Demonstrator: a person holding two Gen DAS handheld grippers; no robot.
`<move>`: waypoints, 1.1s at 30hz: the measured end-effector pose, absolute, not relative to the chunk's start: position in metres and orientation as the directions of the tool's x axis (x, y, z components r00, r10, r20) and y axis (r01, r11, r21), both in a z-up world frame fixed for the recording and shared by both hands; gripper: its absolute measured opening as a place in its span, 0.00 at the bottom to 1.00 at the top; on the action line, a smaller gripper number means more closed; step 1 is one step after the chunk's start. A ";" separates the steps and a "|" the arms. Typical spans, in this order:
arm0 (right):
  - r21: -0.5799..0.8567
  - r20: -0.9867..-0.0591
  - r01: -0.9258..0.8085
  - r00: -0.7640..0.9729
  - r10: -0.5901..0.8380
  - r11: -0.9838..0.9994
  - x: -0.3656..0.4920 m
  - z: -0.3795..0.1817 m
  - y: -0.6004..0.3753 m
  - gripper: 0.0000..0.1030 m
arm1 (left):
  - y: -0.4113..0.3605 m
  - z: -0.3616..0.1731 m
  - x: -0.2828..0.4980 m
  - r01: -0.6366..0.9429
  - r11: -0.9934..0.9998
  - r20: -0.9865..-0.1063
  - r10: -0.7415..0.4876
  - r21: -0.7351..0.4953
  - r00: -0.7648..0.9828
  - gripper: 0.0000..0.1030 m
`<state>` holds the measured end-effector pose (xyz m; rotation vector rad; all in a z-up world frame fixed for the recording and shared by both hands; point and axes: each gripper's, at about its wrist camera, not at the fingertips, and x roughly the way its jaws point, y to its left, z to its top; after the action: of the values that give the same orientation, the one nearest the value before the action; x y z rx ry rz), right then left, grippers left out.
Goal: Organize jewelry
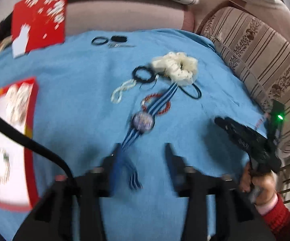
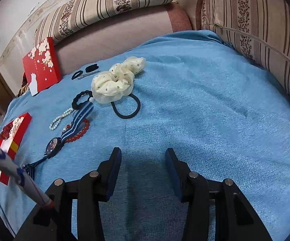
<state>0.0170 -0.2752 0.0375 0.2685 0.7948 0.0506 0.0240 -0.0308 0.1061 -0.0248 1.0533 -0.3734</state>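
A watch (image 1: 143,121) with a blue-and-white striped strap lies on the blue cloth (image 1: 74,110). Its loose strap end rests between the fingers of my left gripper (image 1: 143,160), close to the left finger (image 1: 115,160). The jaws stand apart and press on nothing. Beyond the watch lie a red bead bracelet (image 1: 161,108), a white pearl bracelet (image 1: 122,91), a black wavy hair tie (image 1: 142,74), a cream scrunchie (image 1: 177,68) and a thin black elastic (image 1: 193,92). My right gripper (image 2: 142,170) hovers open over bare cloth, right of the watch (image 2: 53,144).
An open red box (image 1: 10,140) holding jewelry sits at the left edge. Its red flowered lid (image 2: 42,64) leans against the sofa behind. More black hair ties (image 2: 77,74) and a hair clip (image 1: 120,45) lie at the back. Striped cushions (image 2: 255,30) border the cloth.
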 end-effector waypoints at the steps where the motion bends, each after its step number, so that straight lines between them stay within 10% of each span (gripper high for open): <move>1: 0.258 -0.700 0.056 0.699 0.146 0.965 0.017 0.037 -0.275 0.48 | -0.042 0.101 0.035 0.318 0.929 -0.840 -0.320 -0.188 0.437 0.48; 9: 0.251 -0.706 0.059 0.694 0.141 0.966 0.022 0.034 -0.275 0.48 | -0.086 0.046 0.080 0.451 0.892 -0.894 -0.232 -0.037 0.385 0.48; 15: 0.206 -0.714 0.050 0.691 0.115 0.977 0.024 0.032 -0.269 0.48 | -0.070 0.057 0.081 0.398 0.910 -0.881 -0.281 -0.118 0.381 0.03; 21: 0.164 -0.722 0.055 0.687 0.082 0.985 0.023 0.030 -0.265 0.48 | -0.048 0.083 0.056 0.369 0.916 -0.857 -0.311 -0.155 0.411 0.00; 23: 0.151 -0.723 0.054 0.687 0.073 0.987 0.021 0.031 -0.263 0.50 | -0.042 0.082 0.051 0.353 0.925 -0.859 -0.293 -0.143 0.420 0.06; 27: 0.134 -0.726 0.055 0.686 0.060 0.989 0.020 0.031 -0.260 0.51 | -0.039 0.075 0.055 0.345 0.928 -0.854 -0.289 -0.140 0.432 0.62; 33: 0.102 -0.728 0.044 0.684 0.044 0.994 0.022 0.029 -0.255 0.55 | -0.069 0.046 0.080 0.444 0.890 -0.881 -0.292 -0.107 0.373 0.64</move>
<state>0.0223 -0.2555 0.0294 0.1144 0.8177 0.0003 0.0800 -0.0692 0.0460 0.1575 1.0920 -0.4735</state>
